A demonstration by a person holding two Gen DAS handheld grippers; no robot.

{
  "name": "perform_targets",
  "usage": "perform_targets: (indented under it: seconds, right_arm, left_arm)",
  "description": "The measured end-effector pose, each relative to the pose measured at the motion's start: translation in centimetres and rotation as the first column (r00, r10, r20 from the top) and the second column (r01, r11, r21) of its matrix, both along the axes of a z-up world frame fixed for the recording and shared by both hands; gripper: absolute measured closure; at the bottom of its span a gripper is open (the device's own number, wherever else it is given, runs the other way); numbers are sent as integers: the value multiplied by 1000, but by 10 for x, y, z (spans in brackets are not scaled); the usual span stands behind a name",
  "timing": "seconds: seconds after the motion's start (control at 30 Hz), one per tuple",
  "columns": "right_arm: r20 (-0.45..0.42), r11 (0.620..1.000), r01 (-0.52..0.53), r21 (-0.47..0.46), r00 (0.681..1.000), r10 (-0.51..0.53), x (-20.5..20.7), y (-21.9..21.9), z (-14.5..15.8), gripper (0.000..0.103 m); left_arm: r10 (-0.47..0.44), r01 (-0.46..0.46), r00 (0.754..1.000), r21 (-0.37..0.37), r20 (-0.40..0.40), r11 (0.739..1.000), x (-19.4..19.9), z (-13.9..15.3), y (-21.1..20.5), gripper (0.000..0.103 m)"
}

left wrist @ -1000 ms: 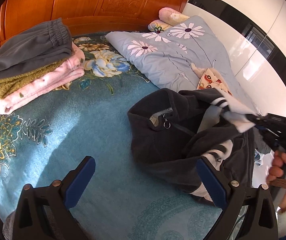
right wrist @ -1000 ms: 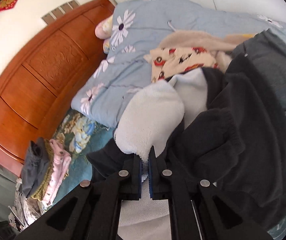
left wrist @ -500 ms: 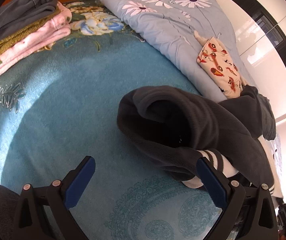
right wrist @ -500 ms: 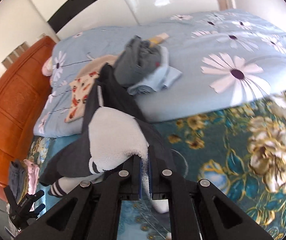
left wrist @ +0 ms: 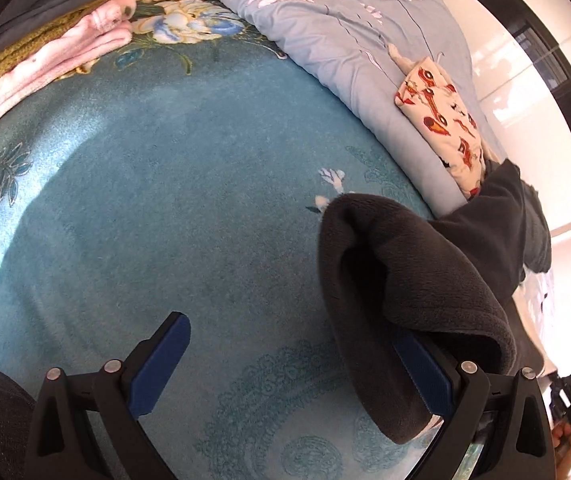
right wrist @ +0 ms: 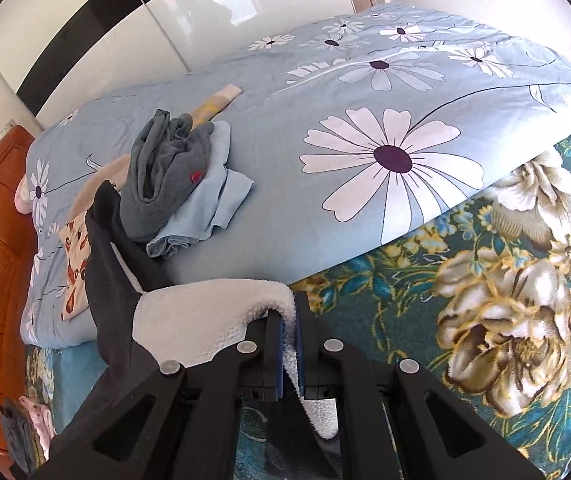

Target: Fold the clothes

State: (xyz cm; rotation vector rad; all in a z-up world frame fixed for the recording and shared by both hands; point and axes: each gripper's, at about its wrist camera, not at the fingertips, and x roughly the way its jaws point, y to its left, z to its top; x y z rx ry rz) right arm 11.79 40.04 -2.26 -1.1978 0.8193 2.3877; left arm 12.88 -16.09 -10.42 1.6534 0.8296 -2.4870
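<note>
On the left, a stack of folded clothes is sitting at the head of the teal blanket, pink fleece under olive knit under grey. The left gripper is hovering over bare blanket with its tongs spread wide and gripping nothing, though the dark fleece jacket is draping over its right finger. Further right, the right gripper is pinching the jacket's white fleecy lining between tongs drawn narrow, and the garment is hanging between the two tools, its far end trailing onto the daisy quilt. To do this step well, I judge the left tongs should be closing on a matching edge of the jacket, so both tools can be drawing it taut and laying it flat on the open blanket before any fold. No container is showing; the unfolded pile of grey and pale-blue garments is lying loose on the quilt.
</note>
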Motion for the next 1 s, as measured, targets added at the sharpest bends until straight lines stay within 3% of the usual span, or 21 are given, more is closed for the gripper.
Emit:
perform_targets:
  seconds: [0.1, 0.3, 0.37, 0.5, 0.57, 0.63, 0.77, 1.0]
  right_arm:
    - [11, 1000, 6, -18, 1000, -6, -3, 0, -8, 98]
    - [33, 996, -1, -86, 999, 3, 14, -1, -19, 96]
    - [52, 998, -65, -2, 996, 65, 21, -15, -10, 93]
    - [106, 967, -197, 160, 978, 181, 35, -43, 8, 81]
    - [140, 935, -263, 236, 962, 236, 41, -58, 17, 60]
    - [169, 871, -408, 274, 912, 375, 39, -95, 17, 50]
    - [224, 782, -527, 331, 850, 478, 27, -143, -11, 50]
    - [334, 583, -704, 406, 707, 623, 5, -227, -59, 50]
  left_arm:
    - [-56, 56, 998, -2, -5, 998, -2, -3, 13, 7]
    - [-93, 95, 993, -12, 79, 995, -8, -20, 24, 44]
    - [-99, 99, 990, 3, 96, 995, -7, -25, 27, 61]
    - [-114, 116, 987, -11, 111, 993, -4, -30, 32, 71]
    - [-108, 110, 987, -13, 119, 994, -4, -31, 35, 80]
    - [-102, 105, 987, -16, 127, 994, -5, -32, 37, 86]
    - [-107, 111, 987, -26, 121, 993, 1, -30, 34, 88]
    - [-31, 10, 985, 129, 169, 992, 5, -41, 14, 84]
